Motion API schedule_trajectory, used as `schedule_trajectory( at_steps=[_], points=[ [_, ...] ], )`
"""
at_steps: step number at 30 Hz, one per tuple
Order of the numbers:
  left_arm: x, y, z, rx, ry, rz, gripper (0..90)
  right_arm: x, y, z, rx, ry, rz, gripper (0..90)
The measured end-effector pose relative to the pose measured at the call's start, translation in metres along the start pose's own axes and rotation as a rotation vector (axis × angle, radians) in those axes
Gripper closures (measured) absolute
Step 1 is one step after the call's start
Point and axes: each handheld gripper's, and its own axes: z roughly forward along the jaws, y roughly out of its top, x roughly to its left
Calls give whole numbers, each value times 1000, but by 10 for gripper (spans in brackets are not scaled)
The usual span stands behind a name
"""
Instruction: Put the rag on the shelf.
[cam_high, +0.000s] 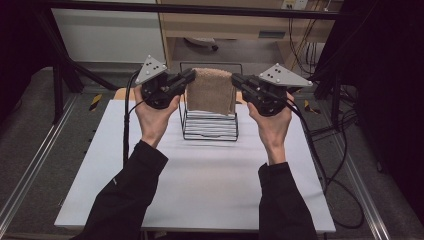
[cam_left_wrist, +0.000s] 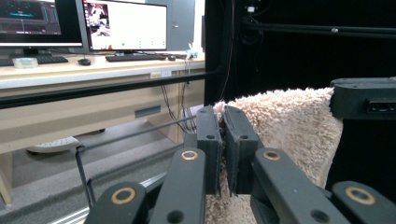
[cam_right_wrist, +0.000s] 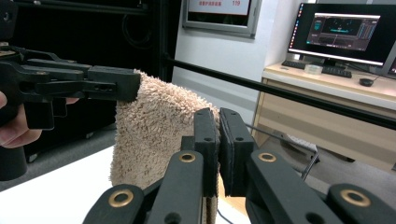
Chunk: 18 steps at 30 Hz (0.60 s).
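Note:
A tan fluffy towel (cam_high: 212, 90) hangs stretched between my two grippers, above a black wire rack (cam_high: 210, 125) on the white table. My left gripper (cam_high: 189, 76) is shut on the towel's upper left corner; in the left gripper view its jaws (cam_left_wrist: 223, 122) pinch the towel (cam_left_wrist: 289, 121) edge. My right gripper (cam_high: 237, 80) is shut on the upper right corner; the right gripper view has its jaws (cam_right_wrist: 218, 127) clamped on the towel (cam_right_wrist: 159, 126). The towel's lower part drops into the rack, in front of folded white items (cam_high: 210, 119).
The white table (cam_high: 200, 175) spreads toward me from the rack. A wooden desk (cam_left_wrist: 93, 93) with monitors (cam_left_wrist: 123, 25) stands beyond the table. Black frame bars (cam_high: 190, 9) cross above the far edge. Cables (cam_high: 330, 150) trail off the right side.

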Motion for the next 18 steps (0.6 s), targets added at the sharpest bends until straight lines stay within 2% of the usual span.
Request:
schedule_trajectory(
  at_steps=[18],
  points=[
    [10,25,9,-51,17,11,851,-12,27,14,-48,-21,-14,866]
  ],
)
